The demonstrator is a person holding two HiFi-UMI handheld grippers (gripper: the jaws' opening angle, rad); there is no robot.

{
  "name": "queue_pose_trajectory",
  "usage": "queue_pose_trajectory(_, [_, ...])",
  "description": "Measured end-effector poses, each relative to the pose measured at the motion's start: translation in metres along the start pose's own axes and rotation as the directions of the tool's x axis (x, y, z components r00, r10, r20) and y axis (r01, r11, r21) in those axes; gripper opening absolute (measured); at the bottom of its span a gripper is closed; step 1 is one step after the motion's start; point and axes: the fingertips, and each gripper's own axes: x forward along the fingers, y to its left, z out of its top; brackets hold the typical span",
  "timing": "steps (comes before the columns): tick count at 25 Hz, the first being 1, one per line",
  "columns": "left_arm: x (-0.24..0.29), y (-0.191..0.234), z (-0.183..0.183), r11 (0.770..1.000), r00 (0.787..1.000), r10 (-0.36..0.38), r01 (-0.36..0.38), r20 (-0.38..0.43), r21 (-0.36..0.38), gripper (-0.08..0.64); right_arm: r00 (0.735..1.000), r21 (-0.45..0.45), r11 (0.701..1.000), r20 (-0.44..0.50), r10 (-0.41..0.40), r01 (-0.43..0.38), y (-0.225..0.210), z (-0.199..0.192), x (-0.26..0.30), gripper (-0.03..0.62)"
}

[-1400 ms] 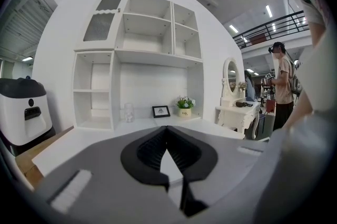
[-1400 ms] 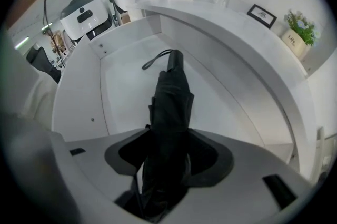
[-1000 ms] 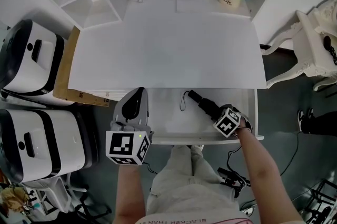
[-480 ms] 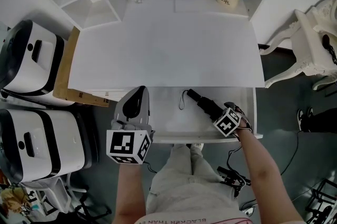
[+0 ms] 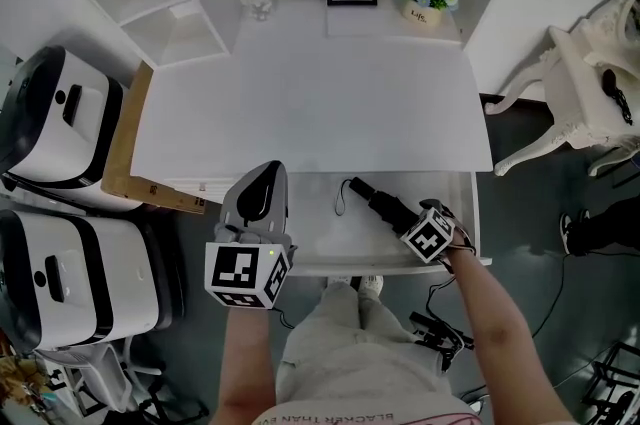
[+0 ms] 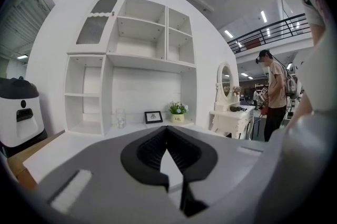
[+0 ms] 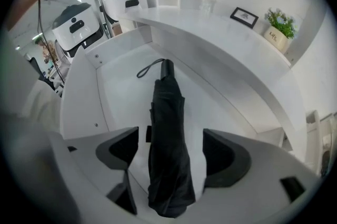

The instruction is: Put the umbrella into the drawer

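Right gripper (image 7: pixel 171 146) jaws have just let go, so the umbrella (image 7: pixel 167 107) lies placed in the drawer (image 7: pixel 113 86) at the table's (image 5: pixel 310 103) six o'clock. Left gripper (image 6: pixel 167 150) jaws are clenched and empty.

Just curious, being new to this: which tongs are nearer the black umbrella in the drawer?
Right. The right tongs straddle the umbrella, open and not gripping it. The left tongs hover shut by the left end of the drawer, well apart from the umbrella.
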Motion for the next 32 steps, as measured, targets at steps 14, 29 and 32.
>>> queue_pose_trajectory(14, [0.002, -0.010, 0.044, 0.999, 0.995, -0.043, 0.040, 0.094, 0.036, 0.008, 0.990, 0.078, 0.997, 0.138, -0.017, 0.006, -0.003, 0.028, -0.052, 0.348])
queue_pose_trajectory(29, [0.011, -0.012, 0.073, 0.998, 0.985, -0.059, 0.052, 0.165, 0.045, 0.008, 0.951, 0.120, 0.991, 0.295, -0.098, 0.065, -0.017, 0.066, -0.119, 0.206])
queue_pose_trajectory(32, [0.012, -0.013, 0.078, 0.997, 0.982, -0.064, 0.056, 0.178, 0.049, 0.008, 0.930, 0.137, 0.985, 0.336, -0.150, 0.109, -0.024, 0.072, -0.137, 0.126])
